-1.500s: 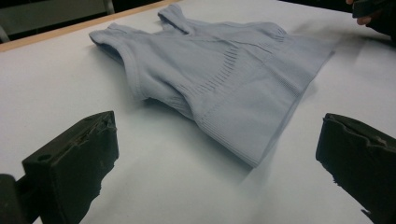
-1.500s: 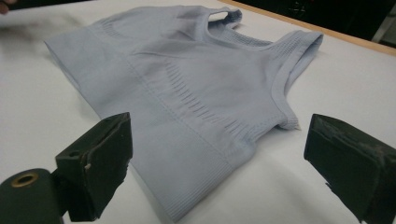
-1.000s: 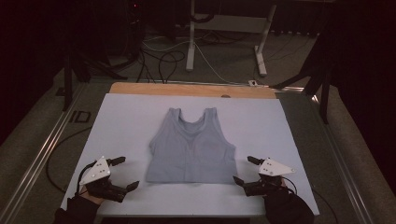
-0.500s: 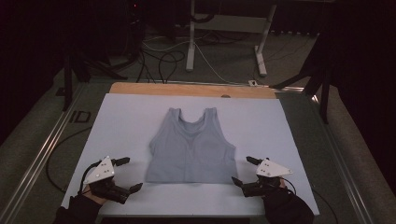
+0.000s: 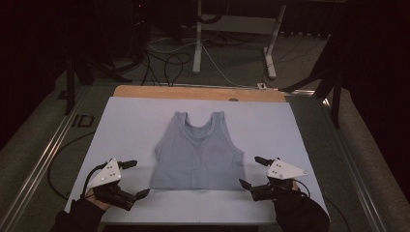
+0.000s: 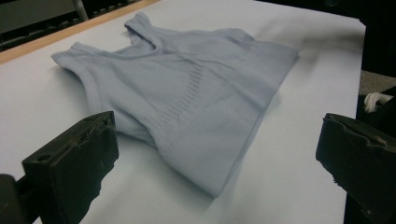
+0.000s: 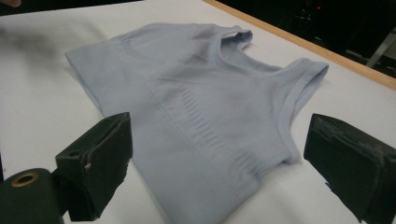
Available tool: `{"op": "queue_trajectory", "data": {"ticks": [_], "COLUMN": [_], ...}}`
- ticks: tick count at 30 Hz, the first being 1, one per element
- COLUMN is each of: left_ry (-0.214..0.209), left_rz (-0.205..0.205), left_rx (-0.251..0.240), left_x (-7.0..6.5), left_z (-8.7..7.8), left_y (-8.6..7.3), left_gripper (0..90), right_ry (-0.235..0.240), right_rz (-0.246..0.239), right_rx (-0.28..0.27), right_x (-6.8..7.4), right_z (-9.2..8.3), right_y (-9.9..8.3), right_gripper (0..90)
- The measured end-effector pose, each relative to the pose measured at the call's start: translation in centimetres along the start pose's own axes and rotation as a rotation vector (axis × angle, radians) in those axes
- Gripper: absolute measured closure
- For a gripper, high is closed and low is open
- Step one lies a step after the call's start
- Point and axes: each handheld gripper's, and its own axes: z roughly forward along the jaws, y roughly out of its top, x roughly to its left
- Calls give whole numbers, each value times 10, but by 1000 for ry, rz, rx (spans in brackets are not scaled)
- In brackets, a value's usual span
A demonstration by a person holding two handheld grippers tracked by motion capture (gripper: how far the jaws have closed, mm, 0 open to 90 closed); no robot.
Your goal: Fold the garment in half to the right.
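I am holding 2 grippers at the near corners of a pale grey crop top (image 5: pixel 199 153), which is lying flat, straps toward the far edge, in the middle of the white sheet (image 5: pixel 130 125) covering the bench. My left gripper (image 5: pixel 135 179) and right gripper (image 5: pixel 250 172) are both gaping wide, gripping nothing, each aiming its jaws at a hem corner, probably so I can pinch both corners together and fold the garment evenly.

Tank top (image 6: pixel 187 98): pale grey-blue knit cloth, matt, ribbed band across the chest. Table sheet (image 5: pixel 130 130): smooth matt white, bare wood strip (image 5: pixel 193 93) at far edge. Gripper pads (image 7: pixel 100 158): matt black, scuffed, chipped edges.
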Motion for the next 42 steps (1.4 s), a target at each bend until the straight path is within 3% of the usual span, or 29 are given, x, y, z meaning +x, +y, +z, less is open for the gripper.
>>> {"op": "queue_trajectory", "data": {"ticks": [7, 14, 19, 21, 29, 32, 42], "left_ry": [-1, -3, 3, 7, 20, 30, 57], "left_rz": [22, 10, 20, 13, 21, 1, -5], "left_rx": [26, 20, 23, 17, 39, 40, 82], "left_x": [-1, 0, -2, -2, -4, -4, -11], "left_z": [-1, 0, 1, 1, 4, 6, 19], "left_y": [11, 18, 25, 28, 33, 33, 31], "left_gripper": [2, 2, 2, 2, 2, 2, 2], "right_ry": [-12, -14, 3, 25, 71, 80, 126], "right_rz": [-9, -7, -54, -53, -87, -93, -87], "right_rx": [-13, -37, -35, -58, -59, -54, -49], "right_x": [-10, -16, -21, -24, -29, -30, -30], "right_z": [1, 8, 20, 29, 62, 70, 108], "right_y": [21, 37, 56, 69, 96, 101, 117], "right_gripper": [83, 83, 83, 83, 83, 82, 83]}}
